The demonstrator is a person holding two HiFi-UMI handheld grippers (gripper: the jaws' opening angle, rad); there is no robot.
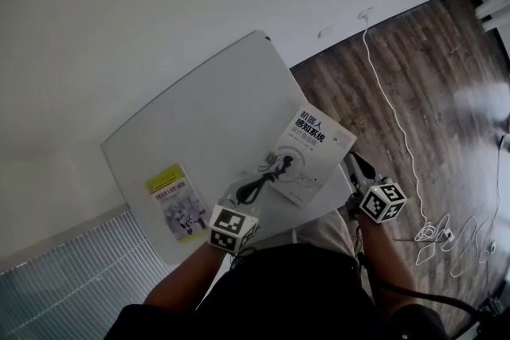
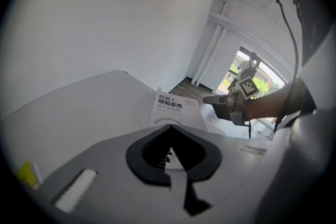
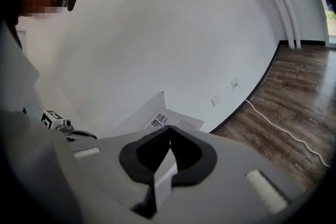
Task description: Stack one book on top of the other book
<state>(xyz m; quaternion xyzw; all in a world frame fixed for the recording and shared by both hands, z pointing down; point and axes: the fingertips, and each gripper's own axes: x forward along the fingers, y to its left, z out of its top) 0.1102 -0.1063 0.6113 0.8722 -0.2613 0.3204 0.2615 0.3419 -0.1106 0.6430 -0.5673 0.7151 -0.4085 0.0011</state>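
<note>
Neither of the 2 books had been picked up, so the work stood at the approach. Furthest left, the yellow book (image 1: 177,203) lay flat near the near edge of the table (image 1: 215,91), to the left of the left tongs (image 1: 275,171) and apart from them. The left tongs had their jaws pressed together on nothing. Their tips pointed at the white book (image 1: 309,151), which lay flat just ahead. Whether the tips touched its near edge could not be told. The right tongs (image 1: 356,163), also closed and empty, hung just right of that book's near corner, past the table edge.

The next move probably called for 1 pair to open wide, take a book by a free edge and lift it clear. The smaller yellow book would likely sit steadier on the larger white one. Only bare table lay between the 2 books. A white cable (image 1: 394,107) trailed over the wood floor (image 1: 446,60), right of the right tongs and well away.
</note>
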